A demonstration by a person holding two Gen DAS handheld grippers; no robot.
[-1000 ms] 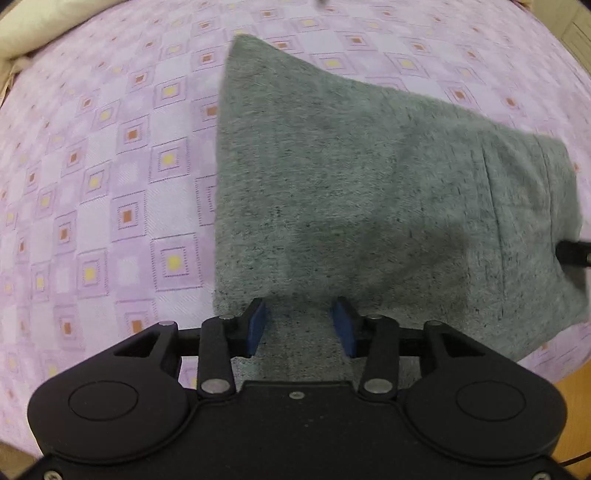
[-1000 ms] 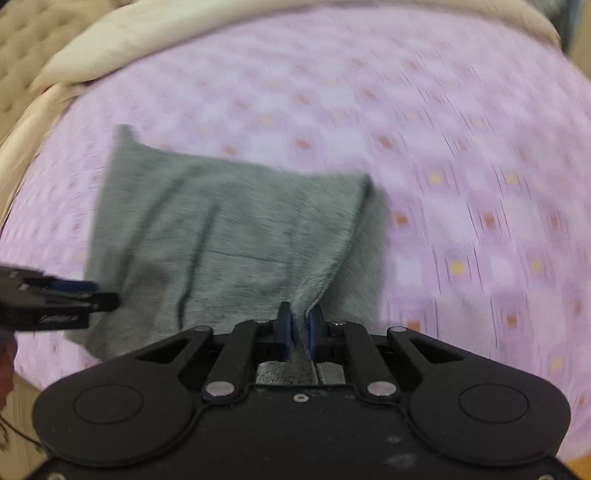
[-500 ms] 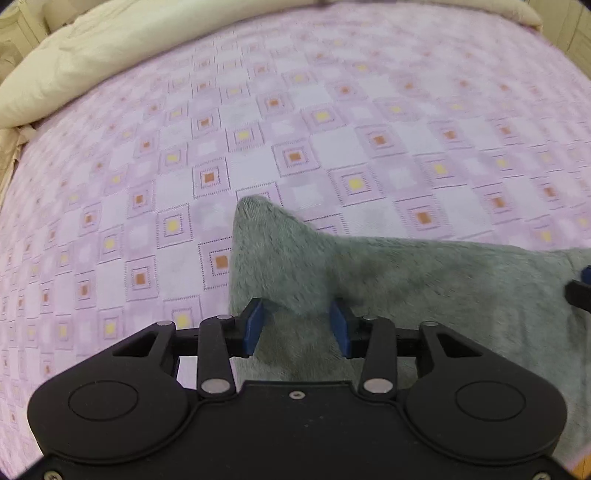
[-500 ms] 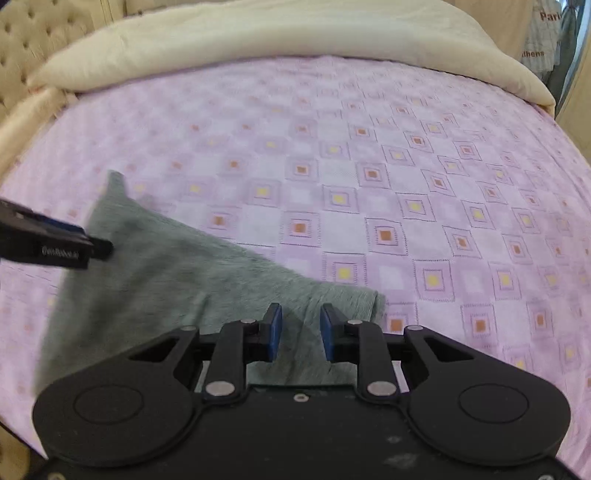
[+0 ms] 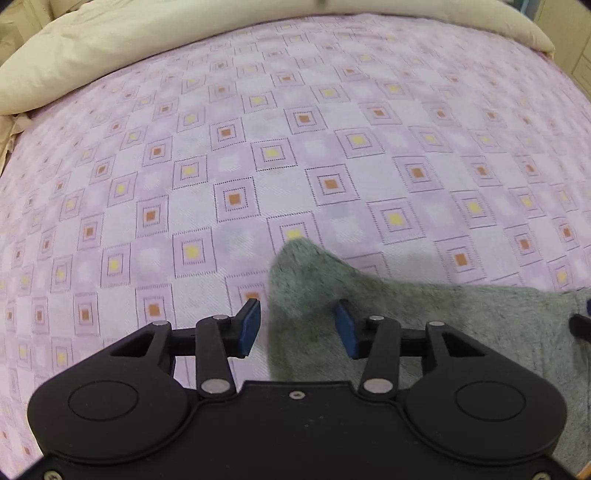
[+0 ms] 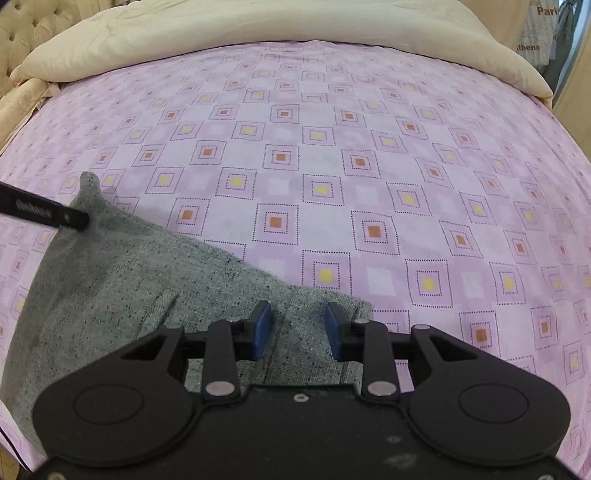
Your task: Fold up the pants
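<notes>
Right wrist, speckled grey pants, flat

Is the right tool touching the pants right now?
Cannot tell. In the right wrist view the right tool is open over the gray pants, nothing pinched between its pads; the angle hides any gap or contact below.

Speckled grey pants against lilac bedspread checked with orange and yellow squares; cream duvet; blue-padded black gripper fingers
</notes>
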